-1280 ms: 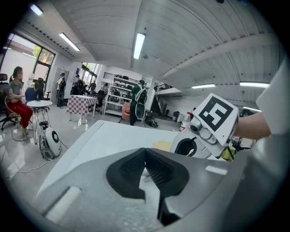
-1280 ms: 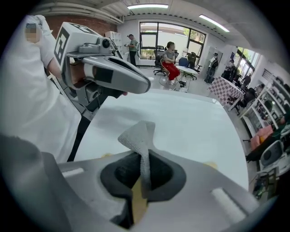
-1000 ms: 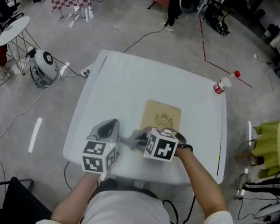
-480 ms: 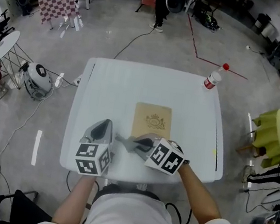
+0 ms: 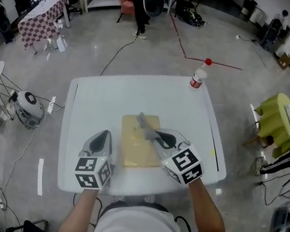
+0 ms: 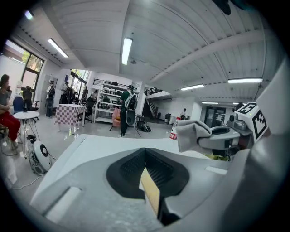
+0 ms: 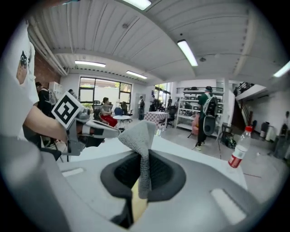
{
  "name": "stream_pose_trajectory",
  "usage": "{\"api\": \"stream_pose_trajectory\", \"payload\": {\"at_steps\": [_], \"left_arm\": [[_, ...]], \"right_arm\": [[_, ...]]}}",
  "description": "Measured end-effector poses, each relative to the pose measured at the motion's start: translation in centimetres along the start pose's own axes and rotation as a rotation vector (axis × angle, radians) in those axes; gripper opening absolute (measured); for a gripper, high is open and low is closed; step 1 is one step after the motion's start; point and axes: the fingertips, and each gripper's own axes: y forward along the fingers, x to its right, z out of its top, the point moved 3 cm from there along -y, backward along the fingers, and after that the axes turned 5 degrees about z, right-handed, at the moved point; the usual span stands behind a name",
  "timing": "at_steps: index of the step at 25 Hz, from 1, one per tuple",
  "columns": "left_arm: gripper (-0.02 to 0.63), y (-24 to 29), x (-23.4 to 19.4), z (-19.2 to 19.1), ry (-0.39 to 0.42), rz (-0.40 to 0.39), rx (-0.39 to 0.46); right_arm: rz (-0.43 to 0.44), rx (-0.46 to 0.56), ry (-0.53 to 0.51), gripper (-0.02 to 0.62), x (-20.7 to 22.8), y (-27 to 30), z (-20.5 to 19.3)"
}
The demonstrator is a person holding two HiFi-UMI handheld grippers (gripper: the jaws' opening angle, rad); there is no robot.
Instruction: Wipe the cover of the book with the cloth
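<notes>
A tan book (image 5: 134, 150) lies flat on the white table (image 5: 137, 93), near its front edge. My right gripper (image 5: 151, 133) is over the book's cover, shut on a grey cloth (image 5: 144, 123) that sticks out past its jaws over the far part of the cover. In the right gripper view the cloth (image 7: 140, 136) stands up from between the closed pads. My left gripper (image 5: 105, 134) is just left of the book, shut with nothing between its pads; the book (image 6: 152, 192) shows yellow under them. The right gripper (image 6: 217, 136) and cloth (image 6: 192, 133) also appear there.
A plastic bottle (image 5: 197, 77) with a red cap stands at the table's far right corner. A yellow-green chair (image 5: 277, 119) sits right of the table. On the floor to the left are a round white device (image 5: 28, 103) and cables. People stand far behind, near a checkered table (image 5: 39, 13).
My right gripper carried the cloth from the book's near edge forward onto the cover. The left gripper stayed left of the book. The head view shifted.
</notes>
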Motion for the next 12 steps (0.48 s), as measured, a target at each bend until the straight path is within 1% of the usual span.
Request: {"api": "stream_pose_trajectory", "payload": {"at_steps": [3, 7, 9, 12], "left_arm": [[0.006, 0.2, 1.4, 0.6, 0.027, -0.024, 0.013], [0.006, 0.0, 2.7, 0.7, 0.048, -0.04, 0.013], [0.006, 0.0, 2.9, 0.8, 0.051, -0.043, 0.012], [0.006, -0.1, 3.1, 1.0, 0.054, -0.046, 0.012]], "right_arm": [[-0.104, 0.084, 0.066, 0.017, 1.9, -2.8, 0.9], [-0.221, 0.179, 0.144, 0.017, 3.6, -5.7, 1.4], [-0.267, 0.199, 0.171, 0.015, 4.1, -6.2, 1.1], [-0.291, 0.197, 0.197, 0.015, 4.3, -6.3, 0.5]]}}
